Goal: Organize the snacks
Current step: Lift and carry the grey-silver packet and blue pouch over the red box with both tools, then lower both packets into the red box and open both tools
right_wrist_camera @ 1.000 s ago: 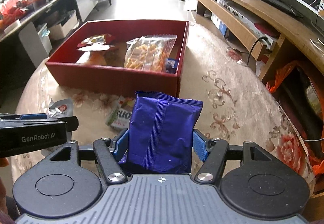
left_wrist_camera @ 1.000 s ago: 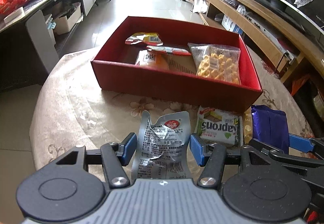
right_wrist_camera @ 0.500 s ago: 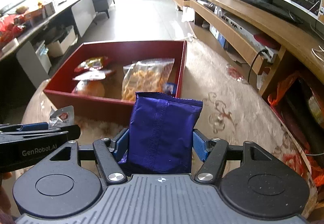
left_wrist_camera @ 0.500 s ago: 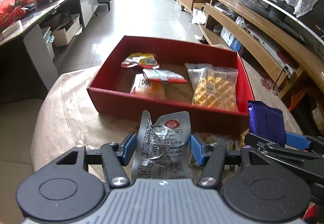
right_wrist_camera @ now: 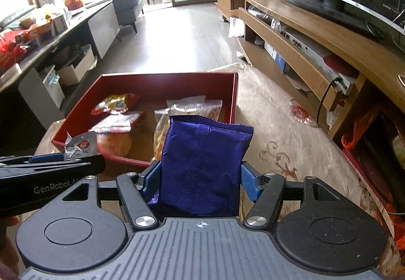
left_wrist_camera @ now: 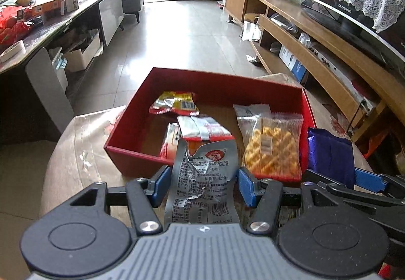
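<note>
**Both packets raised toward the red box**

Now that both packets have been lifted off the desk, the red box is seen from higher. The purple packet is clenched in the right tool, the silver packet in the left tool; dropping in remains.

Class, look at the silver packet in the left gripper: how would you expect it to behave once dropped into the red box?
The silver packet looks torn at the top and creased, so probably floppy and nearly empty. It stands up between the left gripper pads without sagging, suggesting it is light. Foil looks slick, so it may slide over the wrappers in the red box.
</note>
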{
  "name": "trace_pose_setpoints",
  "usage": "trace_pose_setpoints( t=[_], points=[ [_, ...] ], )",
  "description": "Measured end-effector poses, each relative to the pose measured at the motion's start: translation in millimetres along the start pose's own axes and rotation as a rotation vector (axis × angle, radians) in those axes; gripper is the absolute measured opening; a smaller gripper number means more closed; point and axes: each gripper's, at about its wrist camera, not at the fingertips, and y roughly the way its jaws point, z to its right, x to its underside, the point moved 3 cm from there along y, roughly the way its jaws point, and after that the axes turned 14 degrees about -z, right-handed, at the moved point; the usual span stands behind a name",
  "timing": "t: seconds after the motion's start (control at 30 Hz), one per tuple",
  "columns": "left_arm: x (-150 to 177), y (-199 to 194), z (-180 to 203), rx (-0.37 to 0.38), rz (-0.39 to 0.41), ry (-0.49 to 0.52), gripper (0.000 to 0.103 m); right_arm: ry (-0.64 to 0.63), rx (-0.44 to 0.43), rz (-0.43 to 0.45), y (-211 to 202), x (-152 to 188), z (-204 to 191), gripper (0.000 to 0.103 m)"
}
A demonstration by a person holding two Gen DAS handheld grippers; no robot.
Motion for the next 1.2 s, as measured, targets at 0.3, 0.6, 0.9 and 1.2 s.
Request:
trace_pose_setpoints(
  t=[0.3, 0.6, 0.9, 1.2],
  points=[
    [-23.3, 9.4, 2.4, -0.010, 0.008, -0.008, 0.056, 0.016, -0.001, 0.008, 9.4, -20.7, 2.8, 0.072],
    [-40.2, 19.0, 2.6, -0.022, 0.011, -0.020, 0.056, 0.015, -0.001, 0.009, 18.6, -37.3, 3.0, 0.072],
    [-51.2, 32.0, 1.9, -0.038, 0.001, -0.023, 0.056, 0.019, -0.001, -0.006, 31.6, -48.7, 2.3, 0.072],
    [-59.0, 45.3, -2.6, -0.061, -0.010, -0.027, 0.056, 0.004, 0.004, -0.022, 44.9, -56.7, -1.7, 0.072]
  ],
)
